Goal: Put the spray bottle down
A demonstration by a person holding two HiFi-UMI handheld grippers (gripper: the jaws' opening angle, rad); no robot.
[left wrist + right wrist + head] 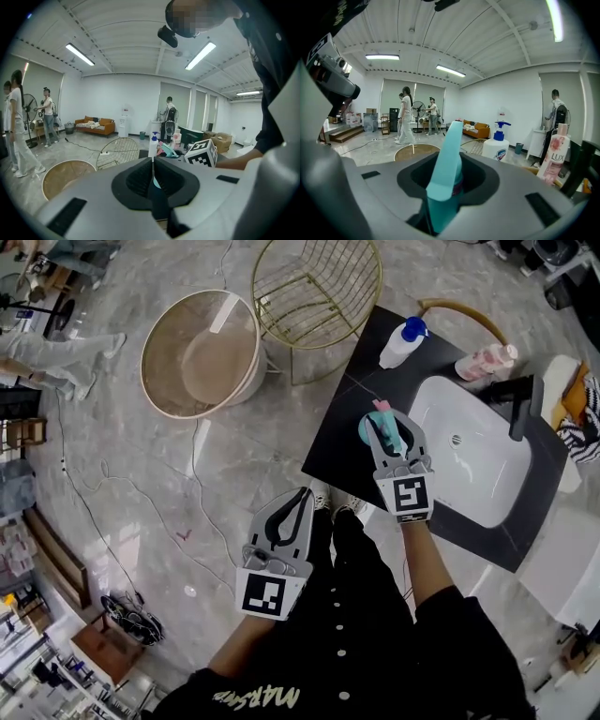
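The right gripper (393, 430) is clamped on the teal spray bottle (367, 430), its jaws pressing the bottle's neck from both sides. In the right gripper view the bottle's trigger head (445, 174) rises upright out of the jaw gap. In the head view the bottle is over the black bench (342, 442), at the left rim of the white sink (487, 493), roughly at the sink's 9 o'clock. Whether its base touches the bench cannot be told, as the gripper covers it.

The left gripper (300, 499) is closed on nothing, its jaws meeting along a thin line in the left gripper view (152, 174). It hangs over the grey marble floor (187, 484), at 7 o'clock of the right gripper and well apart from the bench.

On the bench, a white pump bottle (401, 343) with a blue top stands at the sink's 11 o'clock, and a pink bottle (486, 360) is at its 12 o'clock. A black tap (520, 399) reaches over the basin from about 1 o'clock. On the floor beyond the bench are a gold wire basket (314, 287) and, at its 8 o'clock, a round beige tub (202, 352).
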